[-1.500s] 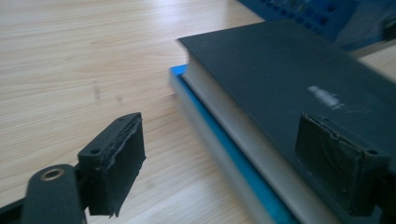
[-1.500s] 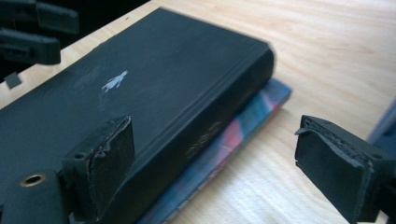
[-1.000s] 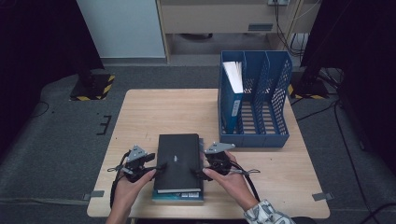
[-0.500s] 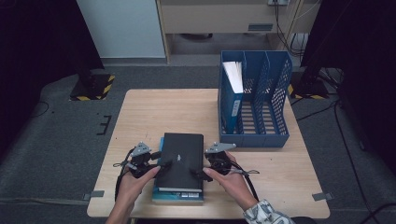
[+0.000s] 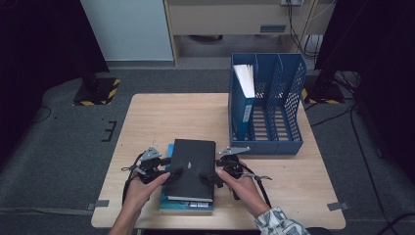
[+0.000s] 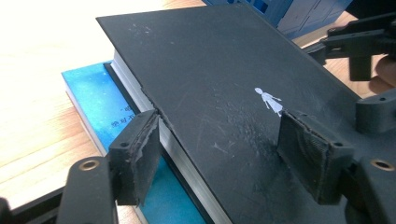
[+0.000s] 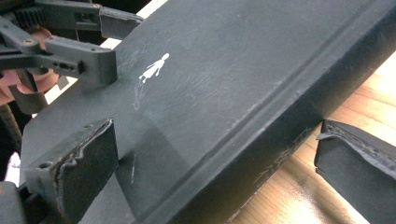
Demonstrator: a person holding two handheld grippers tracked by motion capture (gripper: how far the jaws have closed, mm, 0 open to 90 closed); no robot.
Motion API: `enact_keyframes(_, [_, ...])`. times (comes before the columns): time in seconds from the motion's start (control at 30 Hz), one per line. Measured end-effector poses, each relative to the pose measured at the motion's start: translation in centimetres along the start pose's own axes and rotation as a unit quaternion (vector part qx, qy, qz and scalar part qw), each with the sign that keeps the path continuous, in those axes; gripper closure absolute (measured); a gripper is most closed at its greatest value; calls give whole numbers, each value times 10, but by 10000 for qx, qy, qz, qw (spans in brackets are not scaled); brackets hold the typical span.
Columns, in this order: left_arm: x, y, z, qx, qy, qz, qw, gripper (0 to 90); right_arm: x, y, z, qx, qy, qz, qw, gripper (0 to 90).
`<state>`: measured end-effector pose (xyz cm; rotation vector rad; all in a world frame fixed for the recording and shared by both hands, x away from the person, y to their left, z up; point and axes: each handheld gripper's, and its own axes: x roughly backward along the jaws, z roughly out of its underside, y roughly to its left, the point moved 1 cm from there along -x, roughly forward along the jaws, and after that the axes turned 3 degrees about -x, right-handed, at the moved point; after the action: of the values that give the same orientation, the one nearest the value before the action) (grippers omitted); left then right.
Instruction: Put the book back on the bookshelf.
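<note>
Right gripper point(image 7: 215, 158) jaws just widened, black book point(image 5: 192, 169) between, left gripper view shows blue book point(image 6: 100, 109)

1. The black book point(image 5: 192, 169) hides most of the blue book point(image 5: 168, 198) beneath it.
2. Both books' near ends run off the left gripper view's bottom edge.
3. The small print on the blue cover is too small to read.

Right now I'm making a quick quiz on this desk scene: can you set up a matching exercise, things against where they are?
Things:
1. black book
2. blue book
3. blue file rack
4. white papers

Places:
A. standing in the rack's left slot
B. on the table's far right part
C. at the bottom of the stack
D. on top, between the two grippers

Pairs: 1-D, 2-C, 3-B, 4-A
</note>
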<state>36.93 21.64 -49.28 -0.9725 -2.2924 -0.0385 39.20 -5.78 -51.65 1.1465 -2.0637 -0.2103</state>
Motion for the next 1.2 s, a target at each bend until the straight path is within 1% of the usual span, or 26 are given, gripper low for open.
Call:
enact_keyframes(0.03, [-1,1,0,46,16,70,10000,292,-1,-2,0,-43,-9,-32,10000,1])
enact_keyframes(0.07, [-3,2,0,16,27,145,9999,287,-3,-5,0,-198,-14,-131,9997,1])
enact_keyframes(0.13, [-4,1,-1,36,41,171,9998,275,-4,-8,0,-326,5,-203,9993,0])
enact_keyframes(0.23, [-4,2,0,44,26,200,9998,262,-5,-10,0,-398,17,-264,9989,0])
enact_keyframes(0.27, [-6,2,1,88,-2,248,9997,253,-6,-11,0,-415,17,-283,9987,0])
enact_keyframes(0.43, [-7,2,1,87,-1,254,9996,247,-6,-13,0,-458,28,-336,9984,0])
enact_keyframes(0.47, [-7,2,1,84,-1,254,9996,247,-7,-14,0,-516,42,-372,9980,0])
enact_keyframes(0.53, [-7,2,0,77,2,254,9996,247,-8,-15,0,-532,39,-407,9977,0])
enact_keyframes(0.63, [-7,2,0,59,-1,261,9996,247,-11,-18,1,-673,39,-529,9963,1])
enact_keyframes(0.7, [-6,2,0,44,-2,250,9997,248,-12,-18,0,-657,28,-554,9963,0])
enact_keyframes(0.9, [-5,1,-1,-5,12,235,9997,255,-12,-16,-1,-637,36,-503,9967,3])
enact_keyframes(1.03, [-2,1,-3,-5,-31,212,9998,308,-9,-12,-5,-560,156,-411,9975,5])
enact_keyframes(1.07, [-1,1,-3,-17,-54,217,9997,308,-9,-12,-5,-560,156,-411,9975,5])
enact_keyframes(1.13, [1,2,-4,2,-83,216,9997,337,-7,-9,-8,-466,173,-333,9982,16])
enact_keyframes(1.2, [4,1,-4,7,-115,189,9998,349,-6,-8,-9,-455,177,-310,9983,18])
